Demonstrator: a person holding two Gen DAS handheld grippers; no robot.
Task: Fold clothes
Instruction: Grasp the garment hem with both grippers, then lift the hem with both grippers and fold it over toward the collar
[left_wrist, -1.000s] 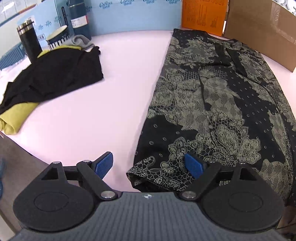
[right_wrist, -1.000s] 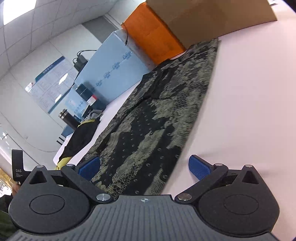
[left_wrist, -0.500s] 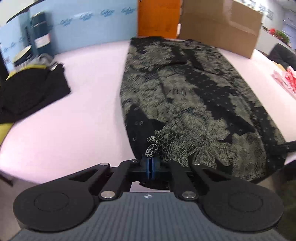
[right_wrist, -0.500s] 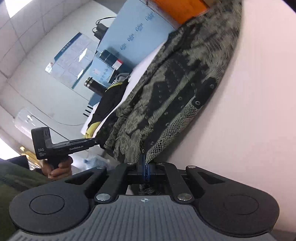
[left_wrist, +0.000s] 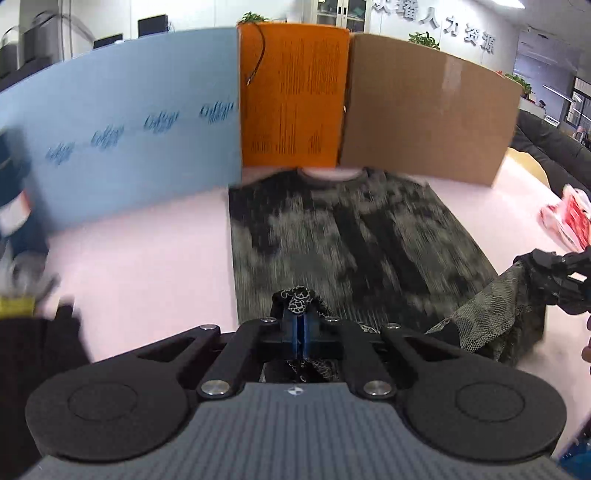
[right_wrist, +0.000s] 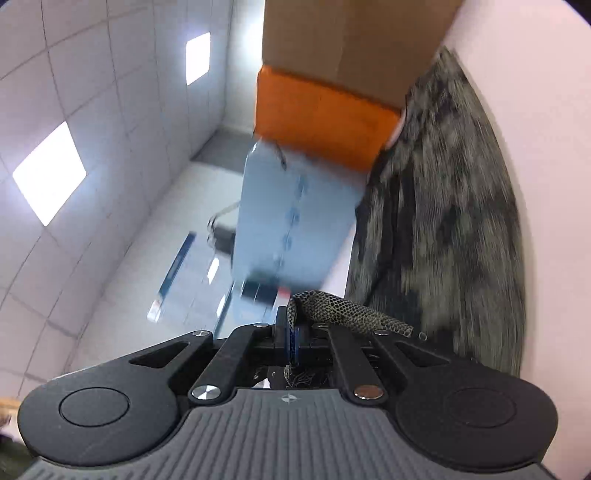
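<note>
The left wrist camera looked along its own fingers, tilted down over the near edge of the table toward the far edge, close above the patterned garment. The right wrist camera sat rolled sideways (ceiling at left), facing level. Both views shared the garment, orange board and cardboard box.

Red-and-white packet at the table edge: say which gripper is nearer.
Right. The right gripper holds the shirt's corner just beside the packet; the left gripper grips the opposite corner, across the shirt.
</note>
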